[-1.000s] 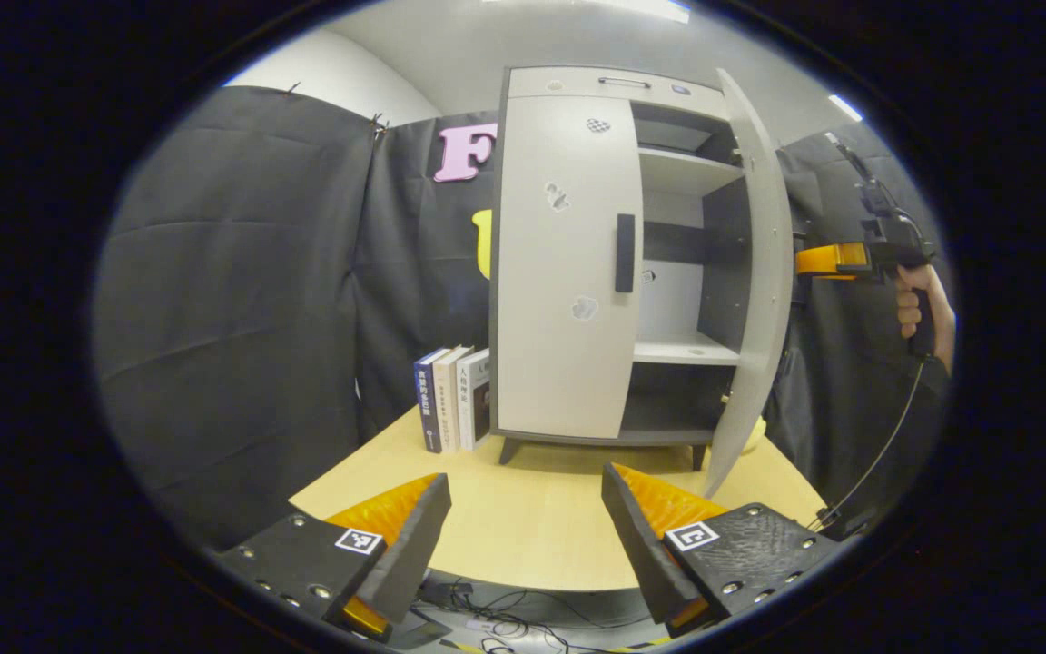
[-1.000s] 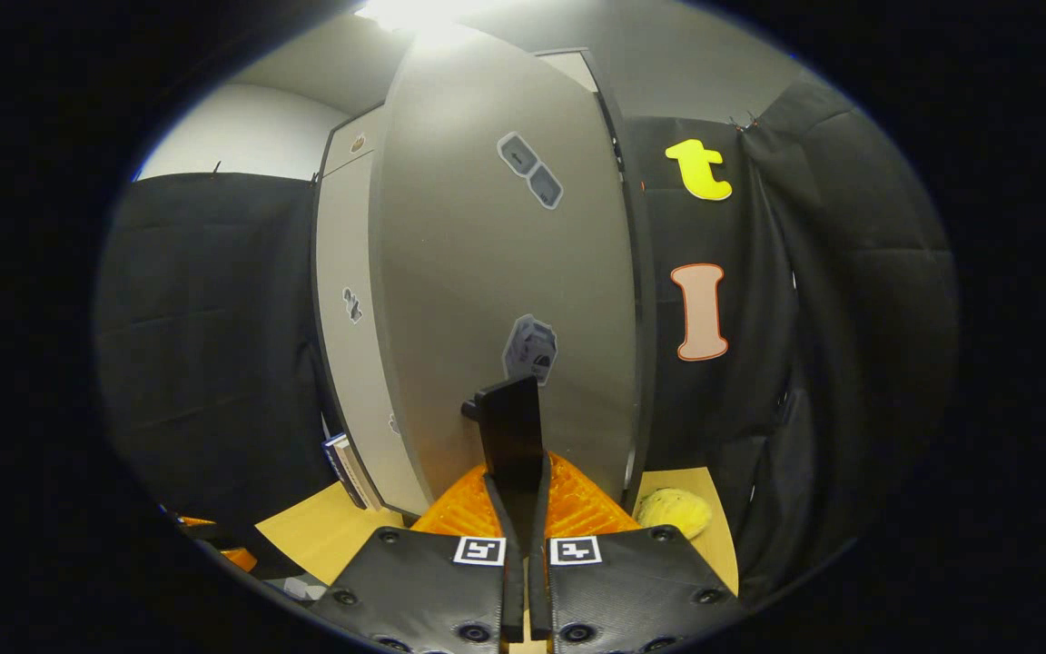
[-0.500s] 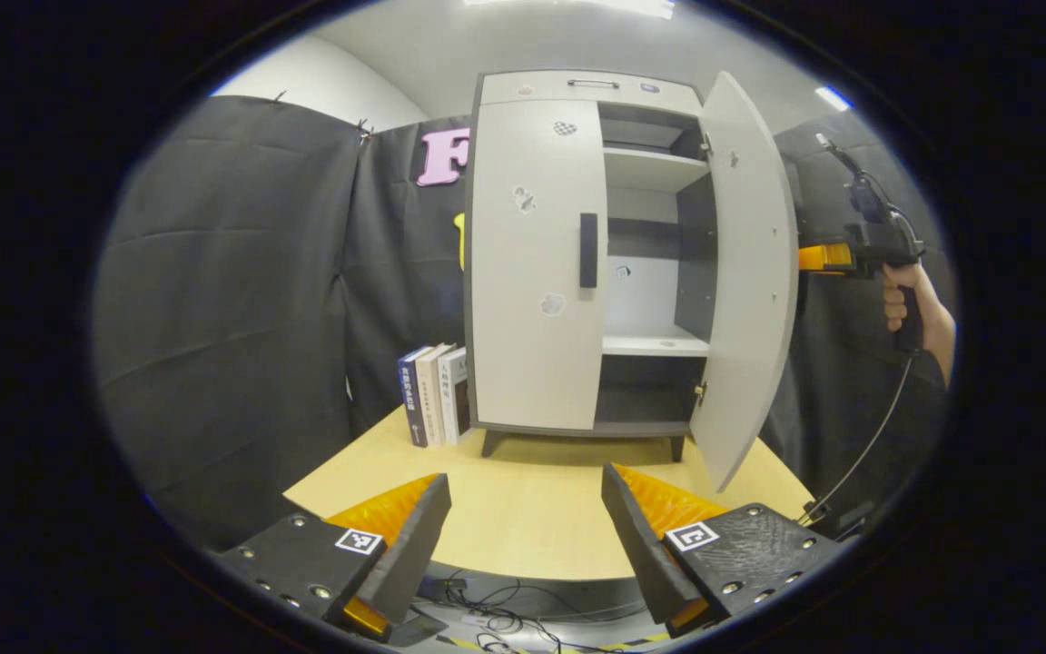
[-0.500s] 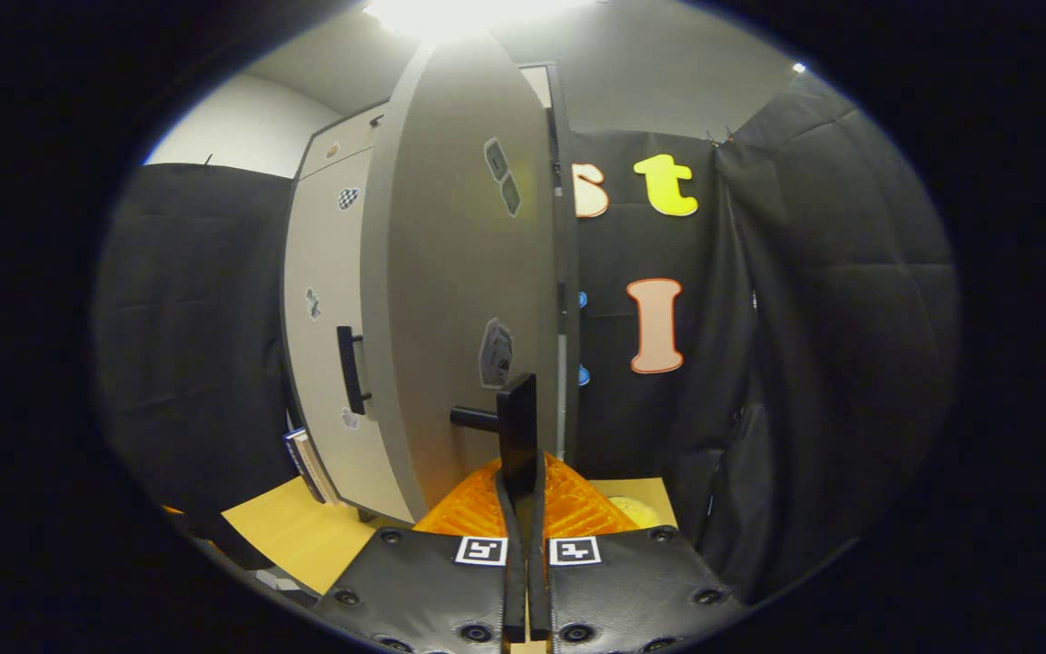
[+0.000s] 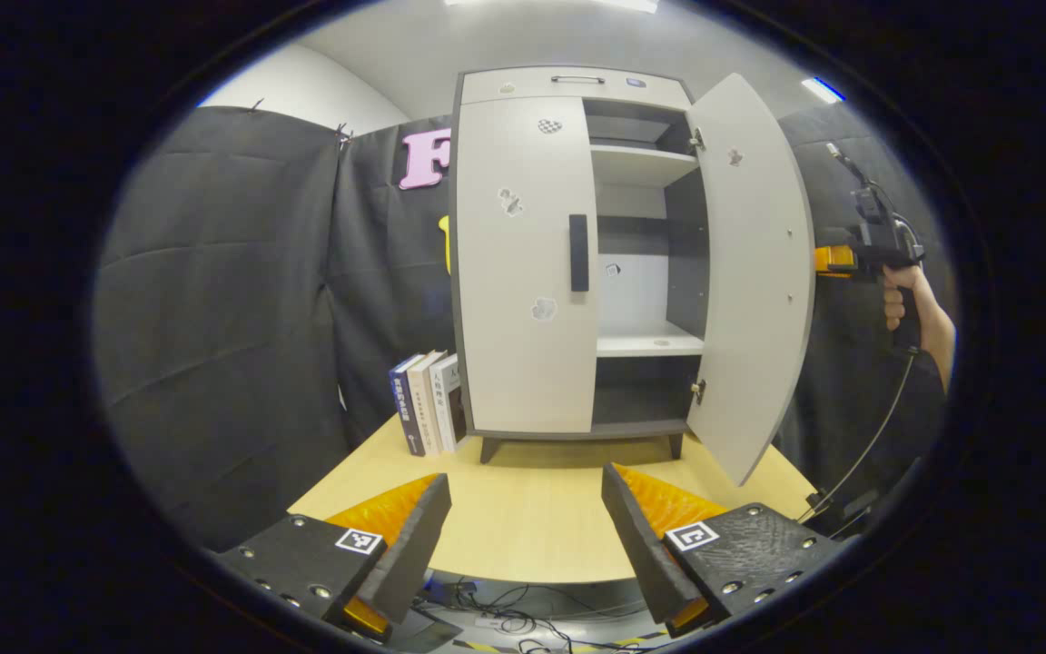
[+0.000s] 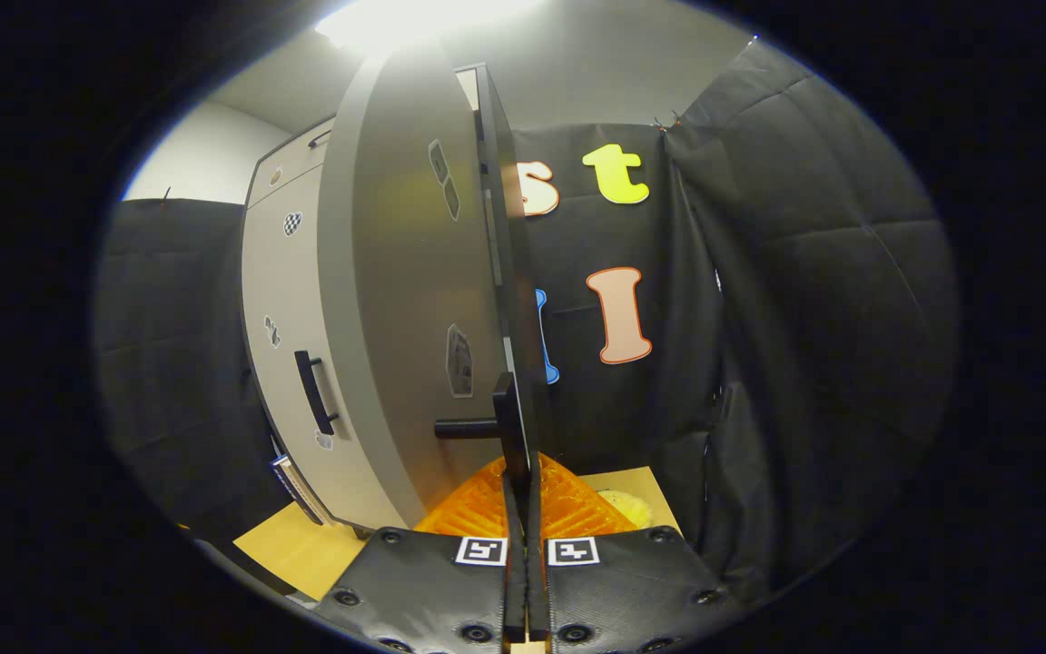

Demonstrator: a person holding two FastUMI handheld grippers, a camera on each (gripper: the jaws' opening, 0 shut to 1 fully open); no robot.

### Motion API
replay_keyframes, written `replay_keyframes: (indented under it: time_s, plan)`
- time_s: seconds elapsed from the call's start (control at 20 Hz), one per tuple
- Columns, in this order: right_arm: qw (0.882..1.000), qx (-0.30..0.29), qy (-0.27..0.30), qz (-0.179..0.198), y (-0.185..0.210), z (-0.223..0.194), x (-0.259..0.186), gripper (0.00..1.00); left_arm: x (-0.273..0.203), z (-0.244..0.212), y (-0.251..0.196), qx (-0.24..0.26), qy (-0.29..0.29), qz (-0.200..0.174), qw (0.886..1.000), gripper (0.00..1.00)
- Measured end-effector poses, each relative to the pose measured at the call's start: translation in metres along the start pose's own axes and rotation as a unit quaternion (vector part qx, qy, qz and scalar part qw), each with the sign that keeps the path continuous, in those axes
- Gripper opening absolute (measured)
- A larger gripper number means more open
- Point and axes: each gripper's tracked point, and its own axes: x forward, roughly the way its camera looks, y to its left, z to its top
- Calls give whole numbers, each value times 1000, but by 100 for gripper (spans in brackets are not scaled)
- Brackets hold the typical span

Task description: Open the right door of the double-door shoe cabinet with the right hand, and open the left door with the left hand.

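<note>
In the left gripper view the shoe cabinet stands on the wooden table with two doors: the right door swung wide, baring the shelves, and the left door shut, its one dark handle untouched; the left gripper hangs over the near table edge, jaws spread and empty, well apart from that handle; three books lean beside the cabinet; farther off a hand holds the other tool behind the open door. In the right gripper view the right gripper has its jaws pressed onto the right door's handle, the door edge-on; the left door's handle shows beyond. By my judgement the right-door step is about done; next, the left gripper must reach forward, straddle its handle, close and pull.
</note>
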Motion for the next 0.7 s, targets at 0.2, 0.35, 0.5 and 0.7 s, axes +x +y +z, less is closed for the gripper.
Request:
replay_keyframes:
  time_s: [0.2,0.35,0.5,0.7]
  plan:
    - [1000,5,3,-19,-4,0,0,2,34,4,25,-17,-6,-15,1000,99]
    - [999,5,9,-46,-5,-6,-3,2,62,8,37,-22,-6,-44,999,97]
    - [997,-14,23,-71,-3,-17,-17,2,90,22,41,-18,-18,-87,996,97]
    - [987,-45,33,-152,-25,-37,-56,2,128,45,44,-14,-37,-126,991,98]
